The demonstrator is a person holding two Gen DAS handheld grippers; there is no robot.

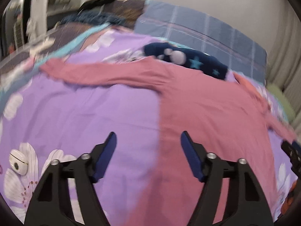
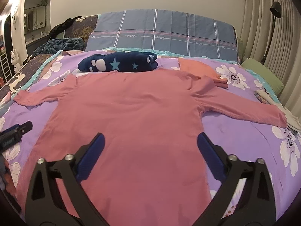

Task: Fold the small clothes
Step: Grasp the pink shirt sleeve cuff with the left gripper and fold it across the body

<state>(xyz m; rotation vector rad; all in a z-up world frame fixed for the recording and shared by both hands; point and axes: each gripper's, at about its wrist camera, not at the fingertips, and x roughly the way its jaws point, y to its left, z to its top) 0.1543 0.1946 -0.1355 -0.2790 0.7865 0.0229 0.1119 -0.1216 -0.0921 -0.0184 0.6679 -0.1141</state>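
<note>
Left tongs (image 1: 148, 141) hovering, jaws apart, empty, over shirt's left edge. Pink long-sleeved shirt (image 2: 128, 116) lying flat on bed (image 2: 244, 137), sleeves spread sideways, collar pointing toward pillows, long axis running hem-to-collar; no fold showing yet. Right tongs (image 2: 150, 141) hovering over hem, jaws apart, empty.
</note>
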